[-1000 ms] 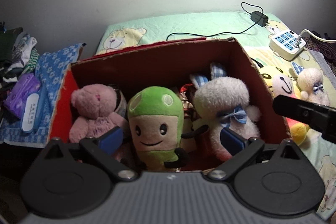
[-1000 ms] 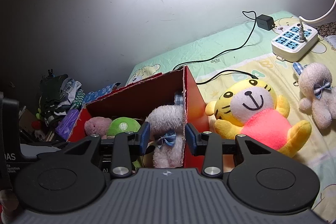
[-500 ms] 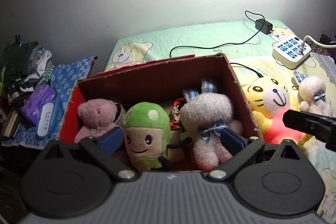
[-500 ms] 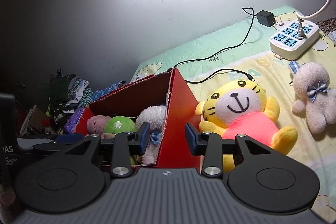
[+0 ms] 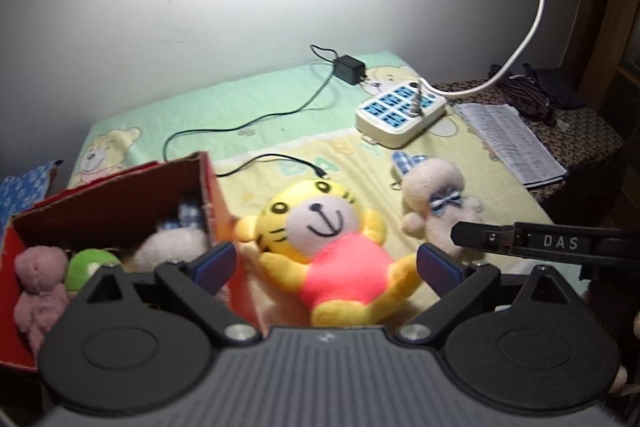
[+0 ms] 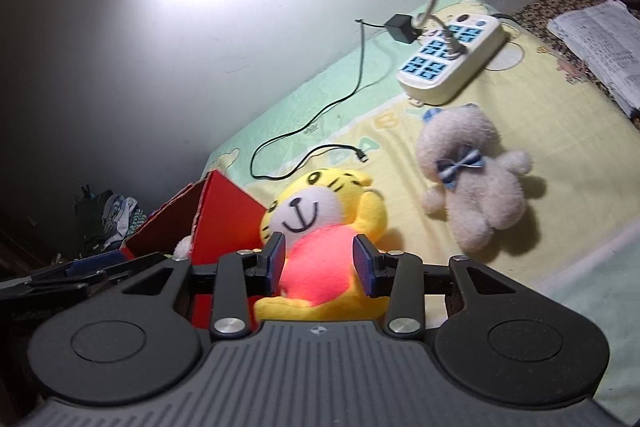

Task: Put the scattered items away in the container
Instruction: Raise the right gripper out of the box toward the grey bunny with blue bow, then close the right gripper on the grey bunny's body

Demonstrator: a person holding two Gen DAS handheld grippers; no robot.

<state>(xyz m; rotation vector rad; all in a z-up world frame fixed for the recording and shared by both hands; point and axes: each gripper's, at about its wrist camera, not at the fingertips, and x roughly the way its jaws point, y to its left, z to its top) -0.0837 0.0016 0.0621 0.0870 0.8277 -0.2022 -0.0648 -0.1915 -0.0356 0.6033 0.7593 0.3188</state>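
Note:
A yellow tiger plush (image 5: 320,239) in a pink shirt lies on the bed just right of the red cardboard box (image 5: 100,203). The box holds a pink bear (image 5: 40,267), a green plush (image 5: 90,263) and a white bunny (image 5: 172,247). My left gripper (image 5: 326,265) is open wide, with the tiger ahead between its fingers. My right gripper (image 6: 320,261) is open with a narrower gap, and its blue pads flank the tiger (image 6: 320,211) without pressing it. A second white bunny (image 6: 472,195) with a blue bow lies on the bed to the right.
A white power strip (image 5: 400,111), a black charger (image 5: 350,69) and loose black cables (image 5: 260,163) lie on the bed behind the toys. An open booklet (image 5: 508,143) sits at the right edge. Clothes (image 6: 116,215) are piled left of the box (image 6: 224,211).
Both views have swung right, from the box's contents to the tiger plush. The box now sits at the left of each view. Neither gripper's jaws changed noticeably.

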